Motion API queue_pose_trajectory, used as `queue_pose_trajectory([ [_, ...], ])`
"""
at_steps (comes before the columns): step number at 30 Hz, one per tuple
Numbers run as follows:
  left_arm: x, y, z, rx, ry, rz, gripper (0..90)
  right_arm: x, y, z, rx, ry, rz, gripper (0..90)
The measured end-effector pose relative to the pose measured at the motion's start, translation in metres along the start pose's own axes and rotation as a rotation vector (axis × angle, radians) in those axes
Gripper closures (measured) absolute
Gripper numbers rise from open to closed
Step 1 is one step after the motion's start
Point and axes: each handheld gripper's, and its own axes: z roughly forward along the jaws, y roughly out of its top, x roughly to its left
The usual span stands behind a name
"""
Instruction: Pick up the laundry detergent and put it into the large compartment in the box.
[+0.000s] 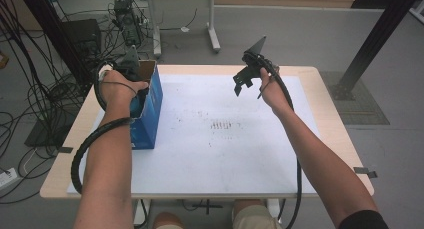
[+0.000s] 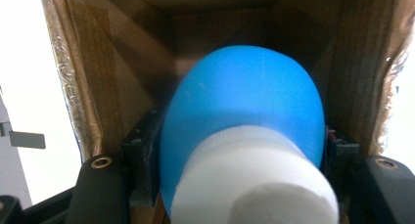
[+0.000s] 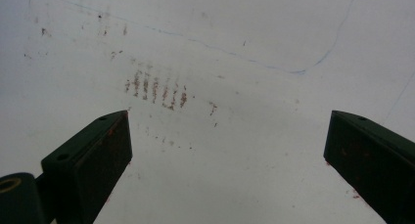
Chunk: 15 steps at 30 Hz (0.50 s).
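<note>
A blue bottle (image 2: 244, 97) with a white cap (image 2: 254, 180) lies between the jaws of my left gripper (image 2: 240, 150), which is shut on its body inside a brown cardboard interior (image 2: 112, 62). In the high view that gripper (image 1: 132, 69) reaches down into the open top of a box with blue sides (image 1: 152, 106) at the table's left. My right gripper (image 1: 243, 79) hangs above the far middle of the white sheet (image 1: 225, 159). Its jaws stand wide open (image 3: 227, 150) with nothing between them, pointing at the sheet.
Brown smudges (image 1: 225, 125) mark the sheet's middle, and show as short strokes (image 3: 156, 89) ahead of the right jaws. The wooden table edge (image 1: 330, 124) frames the sheet. Cables (image 1: 30, 89) cover the floor on the left; a desk leg (image 1: 214, 34) stands behind.
</note>
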Motion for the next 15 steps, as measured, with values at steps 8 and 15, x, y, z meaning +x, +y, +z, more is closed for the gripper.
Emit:
queue_pose_trajectory([
  [8, 0.0004, -0.0002, 0.0003, -0.003, -0.001, -0.002, 35.5, 0.0003, 0.0, -0.0002, 0.0, -0.001, 0.0, 3.8],
  [15, 0.0002, -0.0007, 0.0004, -0.005, -0.001, -0.002, 35.4, 0.0005, -0.0007, -0.0011, -0.002, -0.001, 0.001, 3.8],
])
